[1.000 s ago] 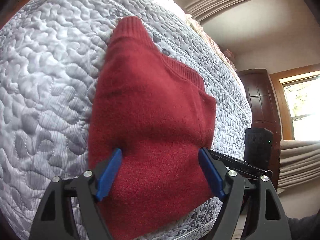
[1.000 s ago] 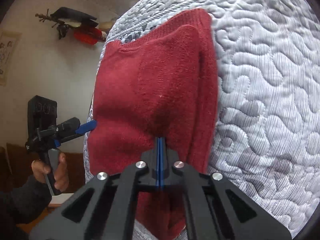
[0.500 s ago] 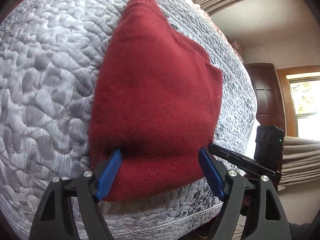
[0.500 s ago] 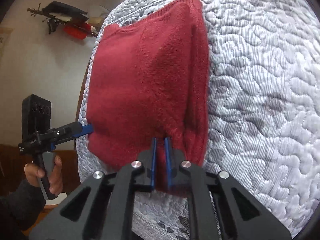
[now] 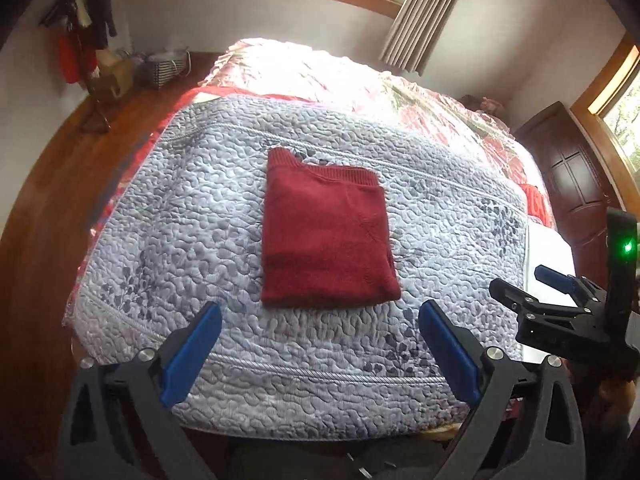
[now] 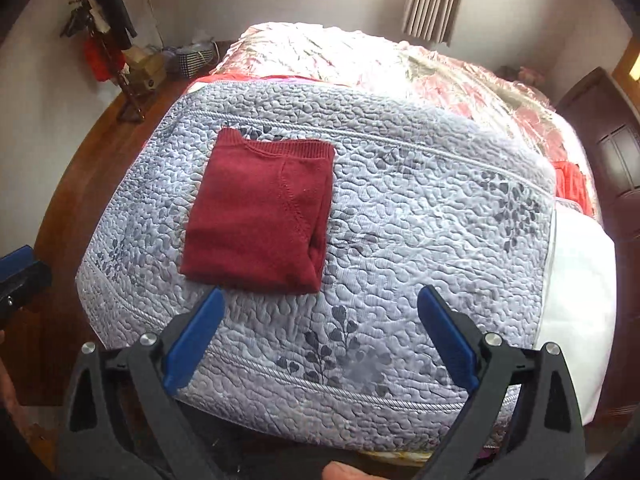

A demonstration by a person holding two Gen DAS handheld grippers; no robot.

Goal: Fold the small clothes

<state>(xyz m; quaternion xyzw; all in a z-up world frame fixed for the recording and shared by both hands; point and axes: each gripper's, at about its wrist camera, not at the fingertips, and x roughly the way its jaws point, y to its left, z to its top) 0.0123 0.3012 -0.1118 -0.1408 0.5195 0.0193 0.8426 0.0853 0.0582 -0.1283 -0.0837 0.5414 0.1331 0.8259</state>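
Folded dark red knitted sweater (image 5: 326, 240) on the grey quilted bedspread (image 5: 180, 240).
We hold the left gripper (image 5: 320, 356) and right gripper (image 6: 320, 344) above it, jaws spread, empty.

Sweater (image 5: 326, 240) folded, flat on quilt (image 5: 180, 220), left of centre. Quilt covers bed's near half; plastic-wrapped bedding (image 5: 320, 72) behind it. Coat stand (image 6: 106, 40) far left, on floor. Door (image 5: 576, 188) far right. Both tools near edge, clear of sweater.
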